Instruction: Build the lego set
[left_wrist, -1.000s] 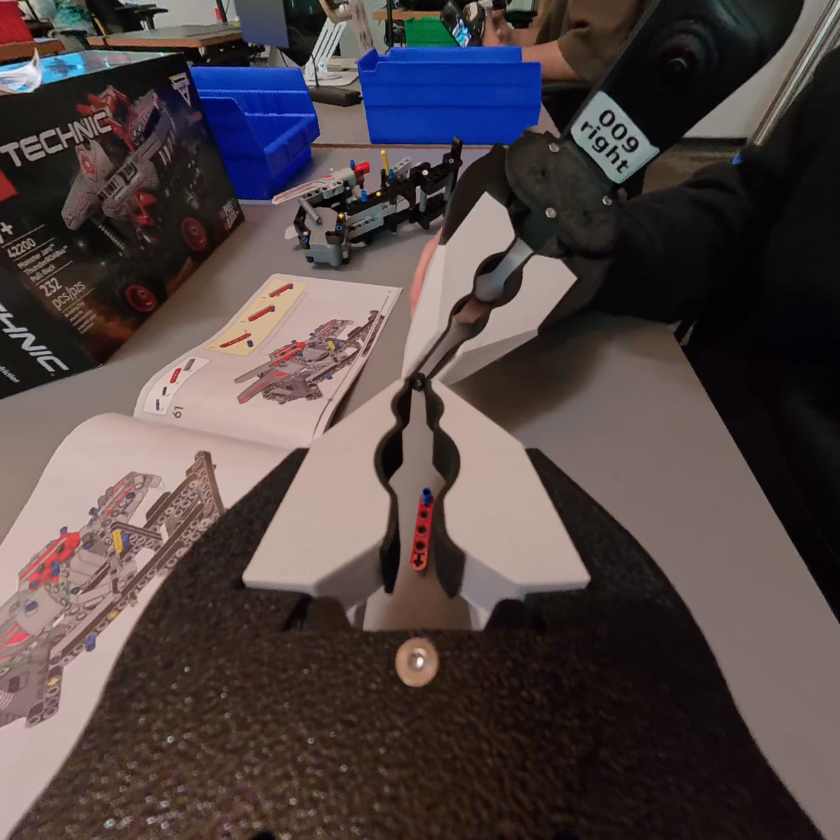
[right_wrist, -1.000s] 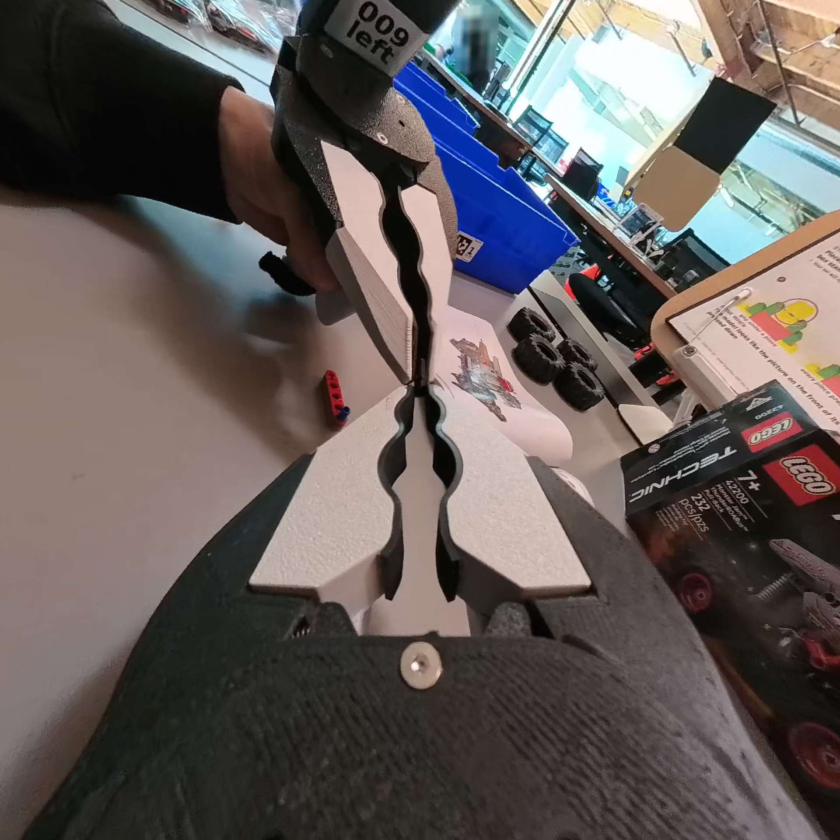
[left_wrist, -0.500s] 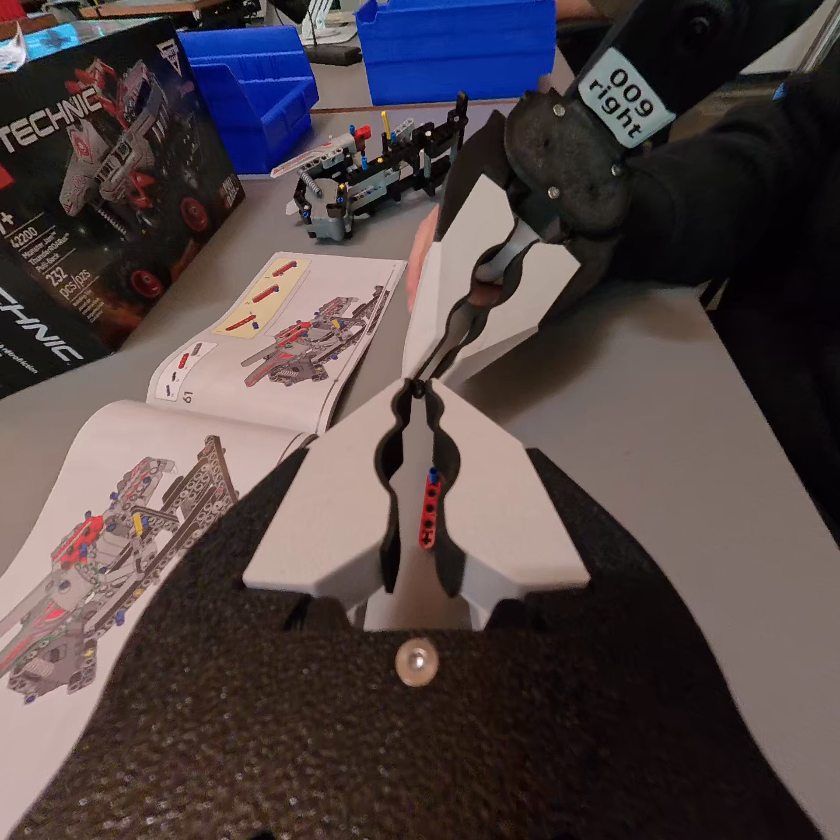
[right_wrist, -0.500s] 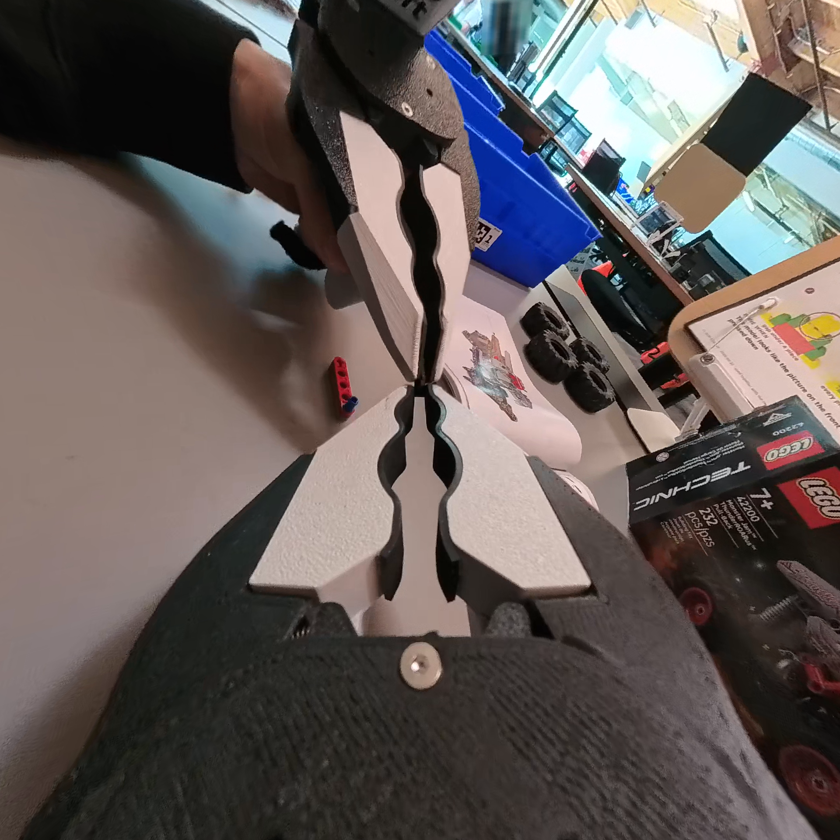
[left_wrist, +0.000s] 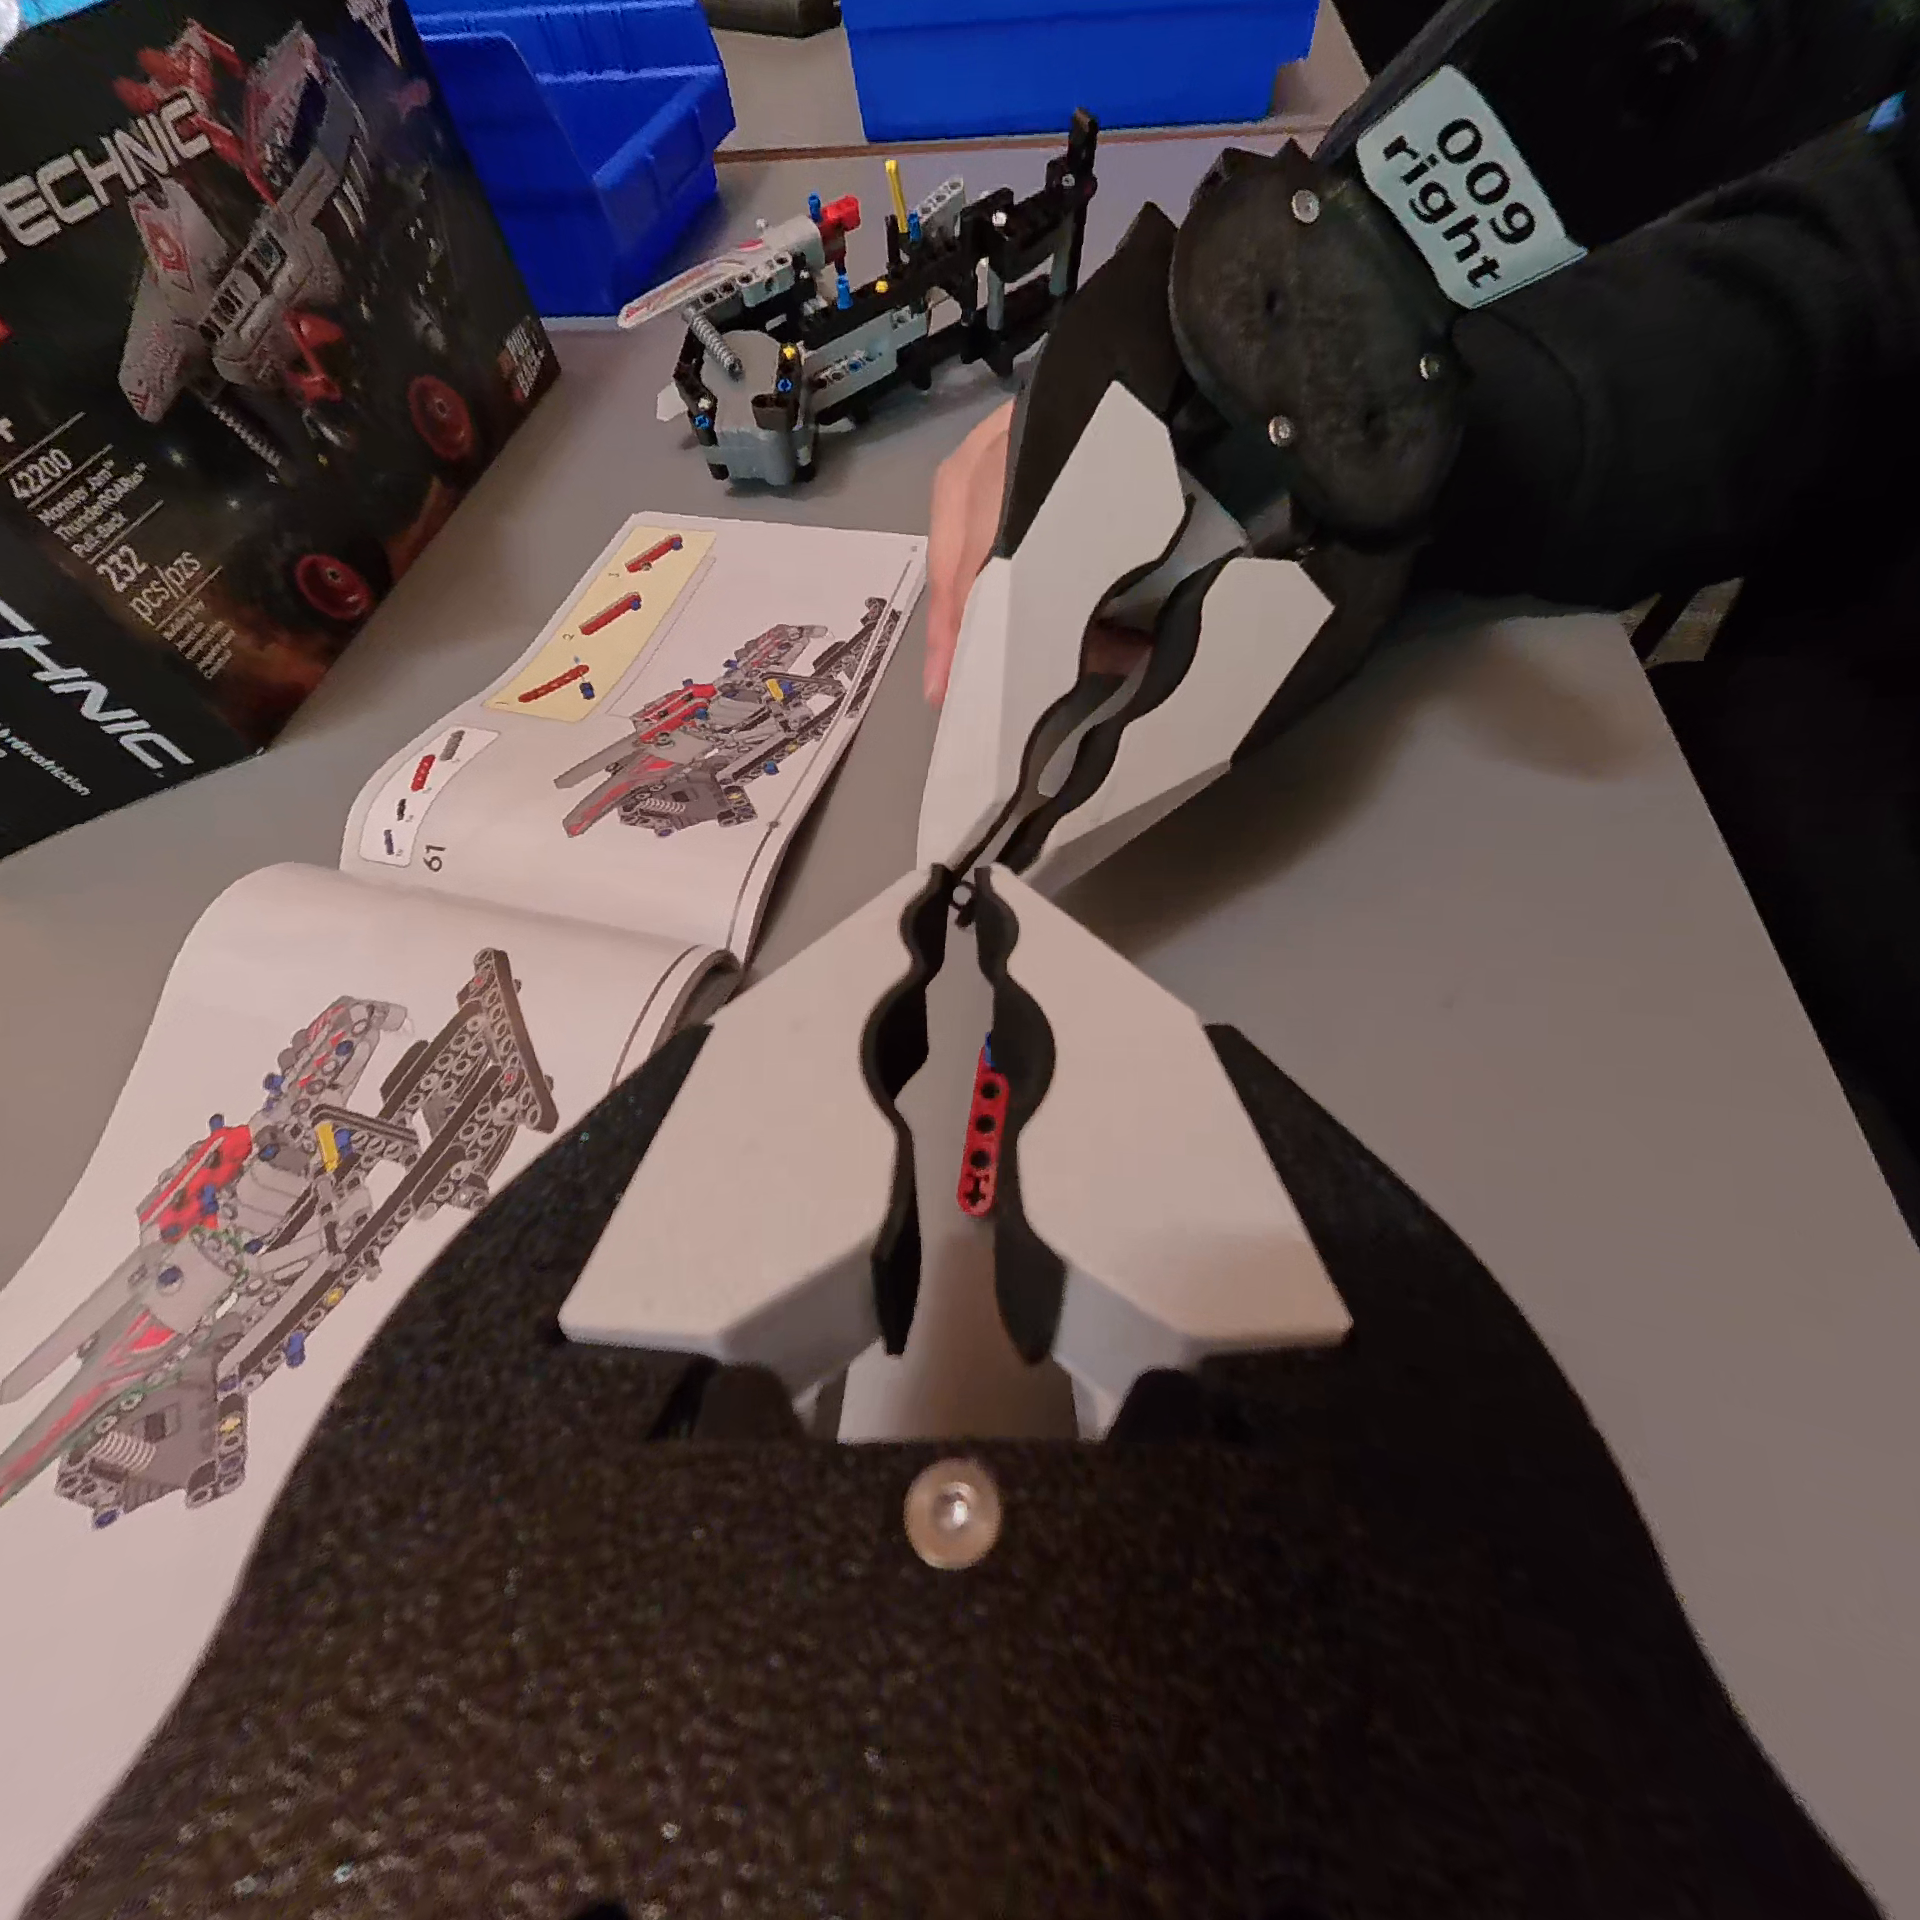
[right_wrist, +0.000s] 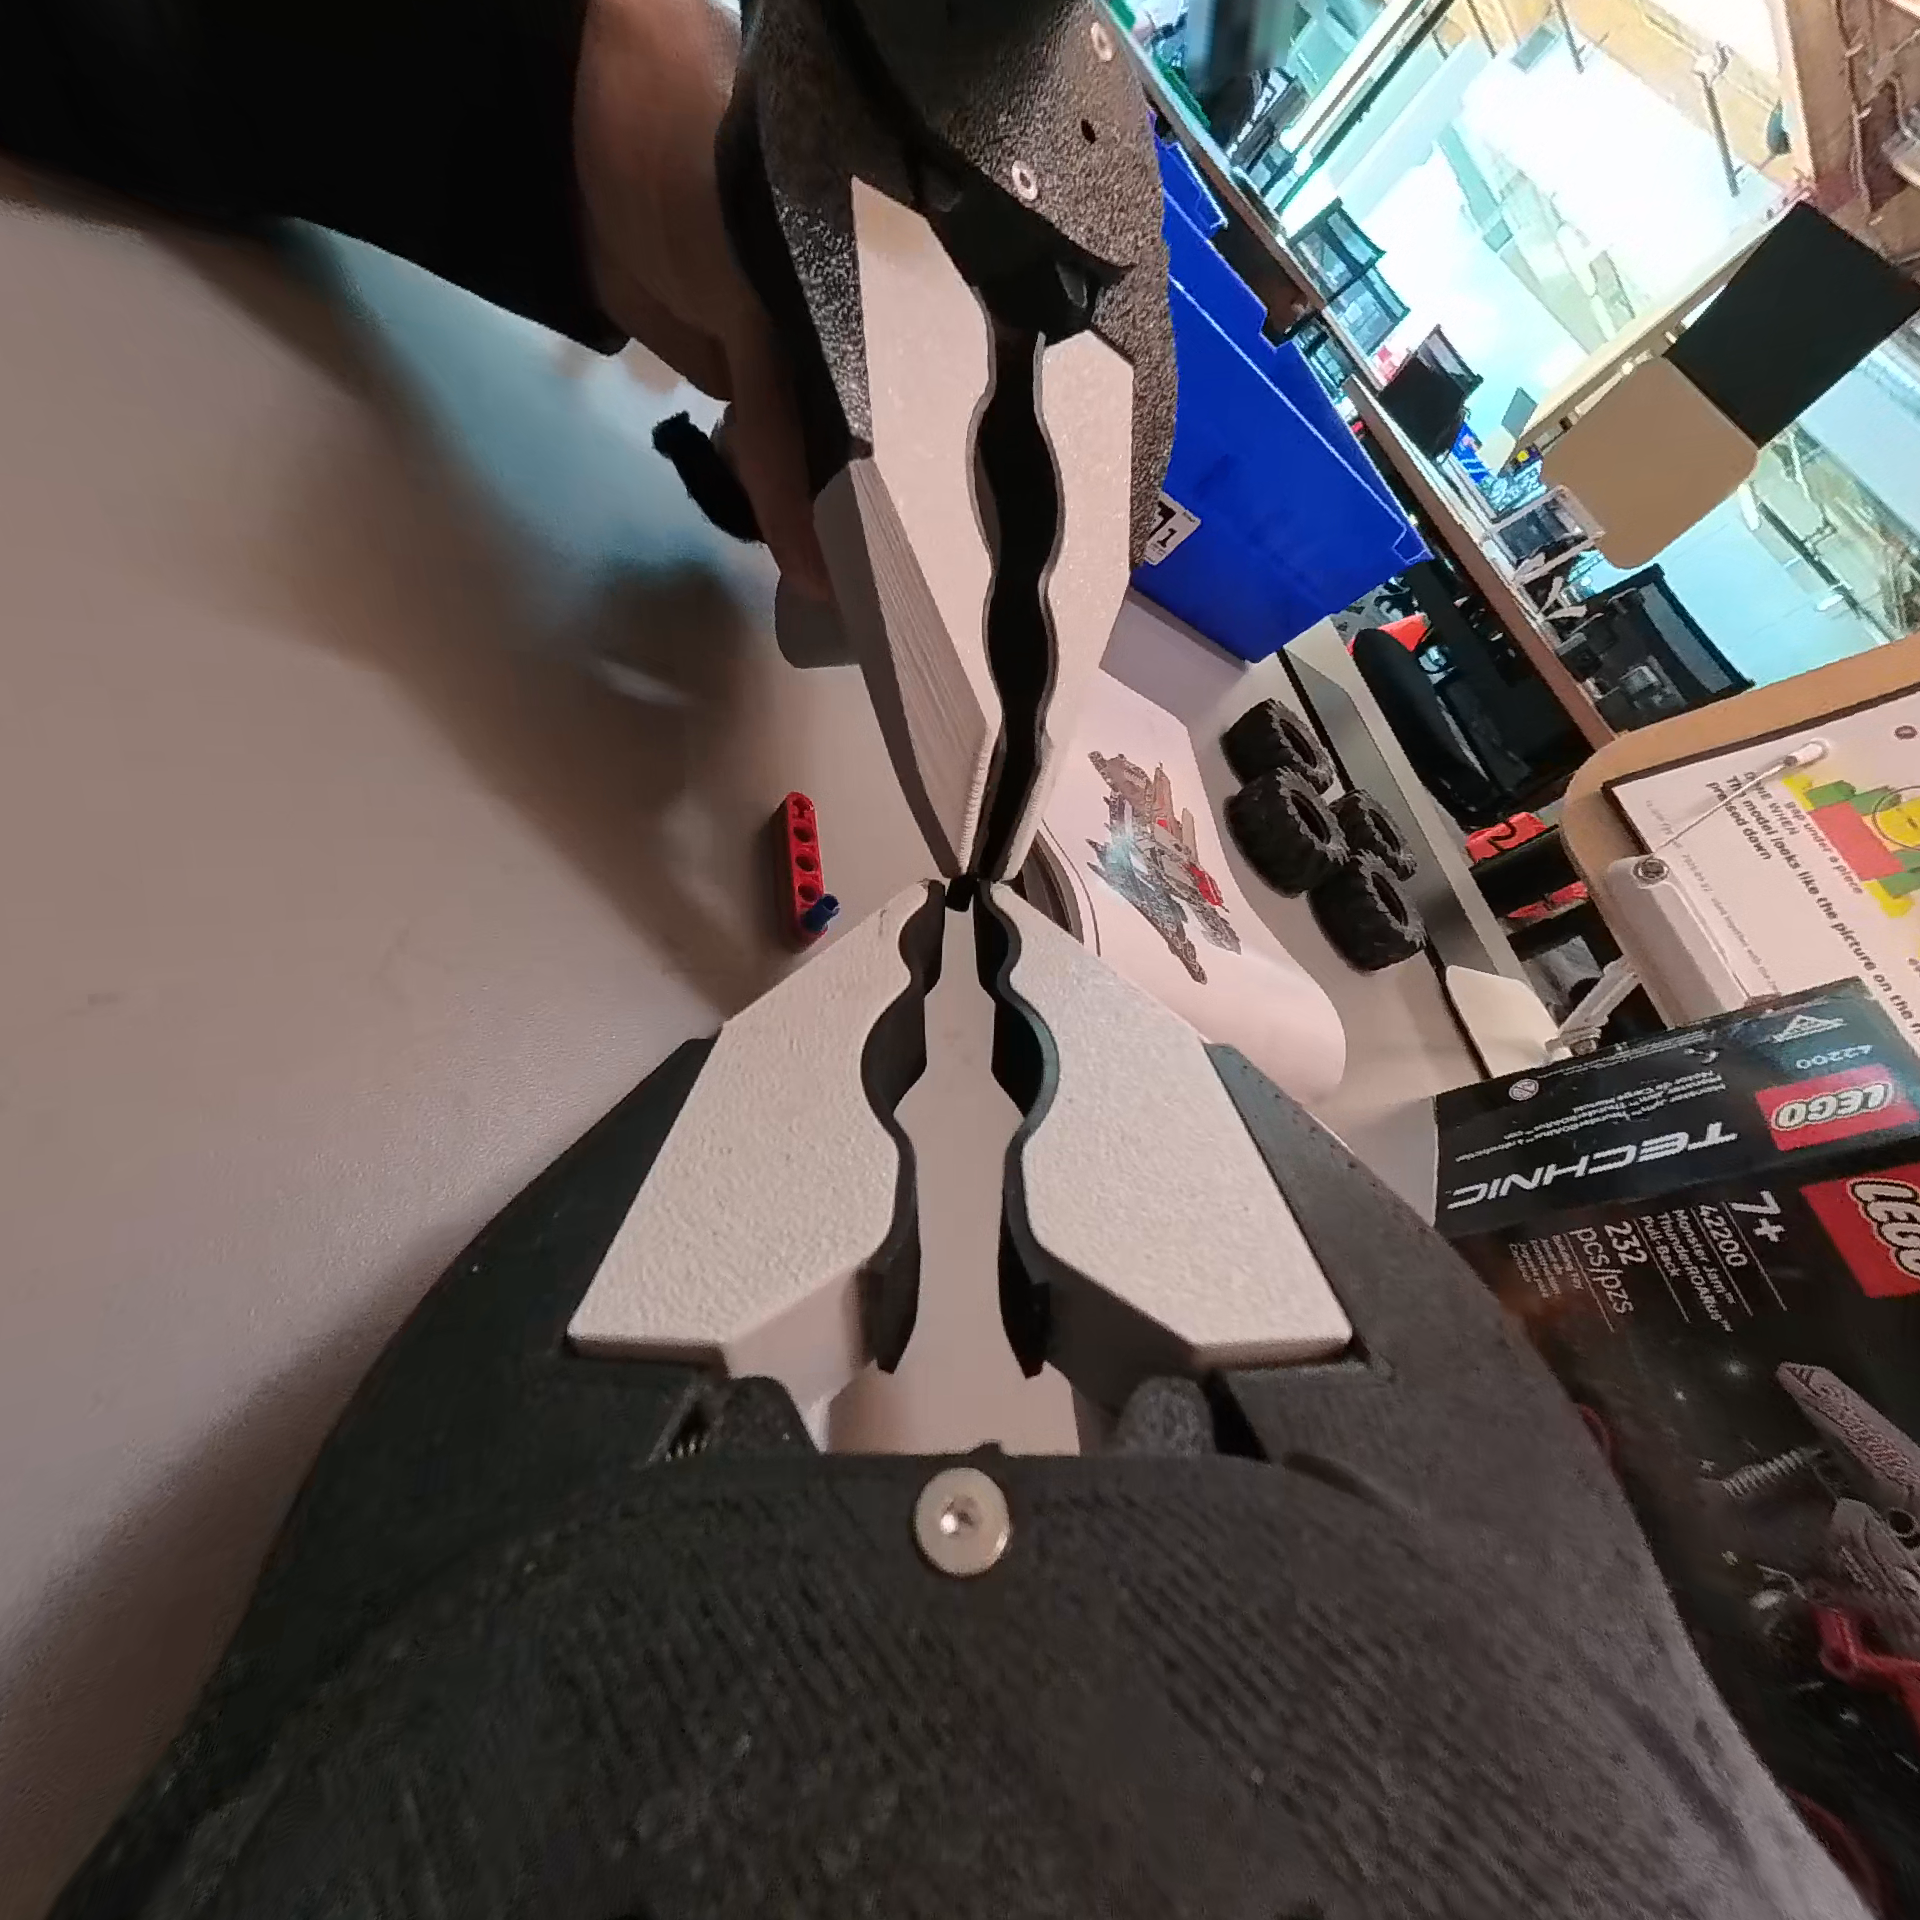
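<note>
While both grippers meet tip to tip, pinching a tiny black pin (left_wrist: 964, 896), the red beam (left_wrist: 981, 1132) lies on the counter (left_wrist: 1455, 1039), long axis twelve-to-six, beneath the left gripper (left_wrist: 961, 883), right gripper (right_wrist: 961, 891) farther.

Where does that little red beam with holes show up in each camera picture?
Left wrist view: the red beam lies on the table, seen between that gripper's own fingers.
Right wrist view: the red beam lies left of the meeting fingertips.
Shared landmark: the open instruction booklet.
</note>
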